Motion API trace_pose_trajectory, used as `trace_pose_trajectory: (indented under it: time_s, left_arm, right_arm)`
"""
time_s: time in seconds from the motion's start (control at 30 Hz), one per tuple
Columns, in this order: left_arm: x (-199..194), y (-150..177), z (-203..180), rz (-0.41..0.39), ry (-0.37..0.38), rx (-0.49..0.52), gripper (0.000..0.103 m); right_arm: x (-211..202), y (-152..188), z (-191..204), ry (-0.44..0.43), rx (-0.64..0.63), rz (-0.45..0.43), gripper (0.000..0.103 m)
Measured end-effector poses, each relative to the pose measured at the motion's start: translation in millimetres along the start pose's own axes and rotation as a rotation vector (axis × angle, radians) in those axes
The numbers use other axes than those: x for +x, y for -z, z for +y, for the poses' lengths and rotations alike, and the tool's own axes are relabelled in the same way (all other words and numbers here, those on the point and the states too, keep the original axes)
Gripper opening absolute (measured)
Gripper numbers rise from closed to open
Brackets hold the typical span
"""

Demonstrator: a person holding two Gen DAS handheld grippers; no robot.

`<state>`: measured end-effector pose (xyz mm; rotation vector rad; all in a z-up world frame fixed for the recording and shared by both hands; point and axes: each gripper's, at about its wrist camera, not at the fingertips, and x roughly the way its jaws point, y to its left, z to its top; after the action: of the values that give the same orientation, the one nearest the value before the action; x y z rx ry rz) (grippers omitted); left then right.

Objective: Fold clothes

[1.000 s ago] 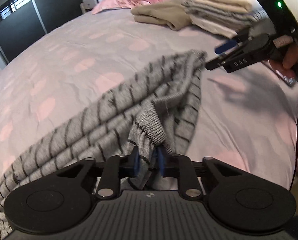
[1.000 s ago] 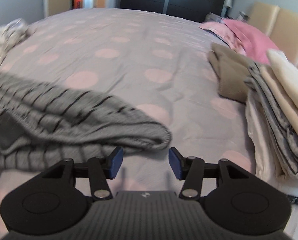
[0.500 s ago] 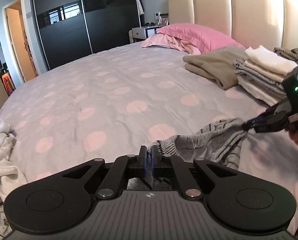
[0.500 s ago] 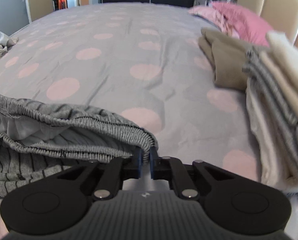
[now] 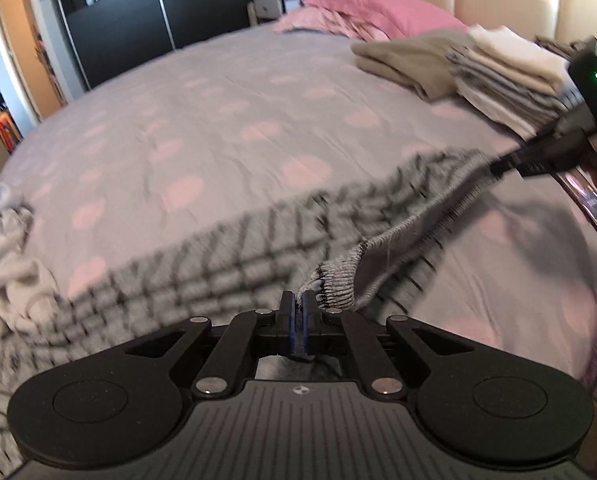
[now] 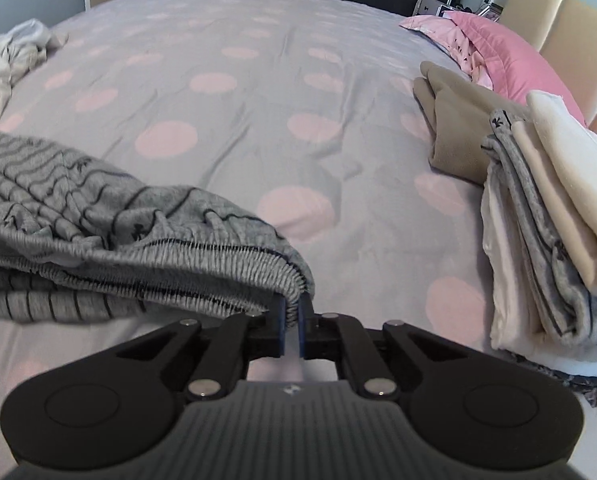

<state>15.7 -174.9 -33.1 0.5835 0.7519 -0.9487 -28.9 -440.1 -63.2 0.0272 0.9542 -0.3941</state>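
Observation:
Grey striped trousers point(image 5: 258, 248) with a ribbed elastic waistband hang stretched between my two grippers above the bed. My left gripper point(image 5: 298, 308) is shut on one end of the waistband. My right gripper point(image 6: 292, 312) is shut on the other end of the waistband point(image 6: 202, 256); it also shows in the left wrist view point(image 5: 538, 156) at the right. The rest of the trousers point(image 6: 38, 184) trails off to the left, blurred in the left wrist view.
The bed has a lilac sheet with pink dots point(image 6: 258, 92). A stack of folded clothes point(image 6: 546, 216) and a folded tan garment point(image 6: 454, 120) lie by pink pillows point(image 6: 506, 52). A heap of unfolded white laundry point(image 5: 6, 256) lies at the bed's left edge.
The right gripper shut on the waistband end one second ago. Both grippers have since pulled apart, stretching the waistband, and the trousers have swung over the bed.

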Motion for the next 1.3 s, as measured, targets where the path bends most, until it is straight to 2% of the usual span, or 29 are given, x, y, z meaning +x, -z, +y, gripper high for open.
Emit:
trace_pose_trajectory:
  time_s: [0.13,0.23,0.33,0.37,0.4,0.43,0.53,0.6,0.67,0.77,0.83,0.87,0.9,0.97,1.0,1.03,1.13,1.23,1.3]
  left_arm:
    - [3.9,17.2,-18.7,0.047,0.008,0.024,0.002]
    - [6.7,21.4,-25.4,0.048,-0.006,0.02,0.003]
    - [2.6,20.4,-32.2,0.018,0.008,0.014,0.029]
    - [-0.3,19.6,-36.2,-0.005,0.011,0.019,0.045]
    - [-3.6,18.2,-41.9,-0.033,0.005,0.036,0.055]
    - [-5.4,16.3,-48.3,-0.055,-0.004,0.06,0.056]
    - [-2.9,10.3,-65.3,-0.081,-0.027,0.132,0.056]
    - [8.5,7.3,-74.2,-0.063,-0.051,0.173,0.056]
    - [22.9,7.3,-78.2,-0.044,-0.076,0.208,0.055]
    - [39.4,9.9,-81.1,-0.033,-0.113,0.259,0.049]
    - [44.8,9.7,-79.0,-0.034,-0.137,0.259,0.041]
    - [45.7,9.8,-77.1,-0.036,-0.141,0.251,0.029]
    - [45.3,8.9,-73.7,-0.038,-0.129,0.23,0.021]
    - [40.7,5.8,-65.9,-0.049,-0.115,0.176,0.017]
    - [36.0,4.6,-63.3,-0.061,-0.134,0.163,0.017]
    - [30.9,3.6,-61.0,-0.075,-0.157,0.153,0.016]
    - [11.8,-0.1,-47.9,-0.112,-0.234,0.082,0.014]
    - [-11.3,-0.8,-28.3,-0.136,-0.318,-0.038,0.009]
    - [-20.5,3.6,-18.4,-0.108,-0.324,-0.1,0.007]
  right_arm:
    - [-0.7,6.2,0.4,-0.017,-0.005,0.005,0.007]
    - [0.6,8.4,0.1,-0.02,0.004,-0.011,0.007]
    - [2.1,10.2,-3.0,-0.041,0.031,-0.015,0.01]
    - [1.9,10.8,-3.6,-0.047,0.038,-0.02,0.013]
    - [1.2,11.9,-3.2,-0.052,0.039,-0.027,0.013]
    - [1.2,12.8,-2.9,-0.053,0.037,-0.034,0.013]
    - [1.6,15.1,-2.5,-0.063,0.043,-0.038,0.016]
    - [3.7,16.5,-5.0,-0.088,0.064,-0.032,0.03]
    - [6.1,18.1,-7.6,-0.108,0.091,-0.032,0.03]
    - [12.2,20.1,-9.3,-0.087,0.104,-0.018,0.037]
    - [16.8,21.4,-11.6,-0.072,0.114,-0.004,0.039]
    - [19.4,21.8,-14.0,-0.075,0.128,0.006,0.039]
    - [21.3,22.0,-16.4,-0.085,0.142,0.016,0.038]
    - [22.9,21.3,-18.7,-0.112,0.165,0.028,0.034]
    - [21.8,20.3,-18.0,-0.126,0.166,0.027,0.02]
    - [20.3,19.2,-16.9,-0.139,0.166,0.025,0.013]
    - [5.5,12.9,-7.3,-0.17,0.128,-0.019,0.012]
    - [-16.3,6.6,6.6,-0.246,0.077,-0.086,0.013]
    - [-26.9,4.5,17.7,-0.289,0.035,-0.111,0.013]
